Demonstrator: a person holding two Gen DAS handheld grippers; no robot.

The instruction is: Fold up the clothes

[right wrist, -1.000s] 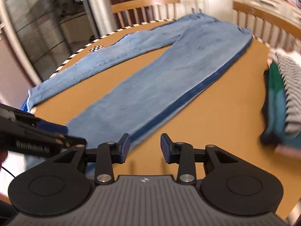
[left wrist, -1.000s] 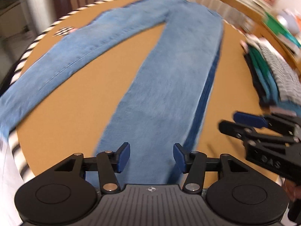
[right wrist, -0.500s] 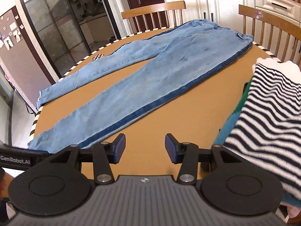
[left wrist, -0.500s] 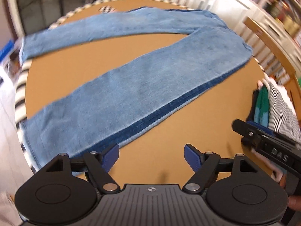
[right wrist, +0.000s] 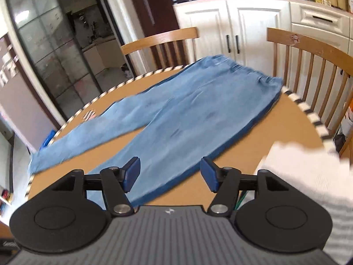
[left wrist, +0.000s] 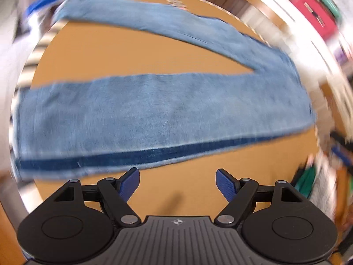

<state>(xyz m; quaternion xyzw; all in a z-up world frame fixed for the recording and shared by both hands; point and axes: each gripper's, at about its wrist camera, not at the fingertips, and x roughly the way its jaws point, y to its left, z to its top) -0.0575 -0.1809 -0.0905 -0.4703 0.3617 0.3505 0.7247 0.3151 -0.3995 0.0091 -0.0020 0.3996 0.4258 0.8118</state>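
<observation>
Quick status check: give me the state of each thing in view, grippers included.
jeans: spread flat on the table, legs splayed apart, unfolded, not gripped.
left gripper: open, empty, above bare table near the jeans' side seam.
right gripper: open, empty, over the near leg.
pile of clothes: at the table's right edge, blurred.
table: round, striped rim.
</observation>
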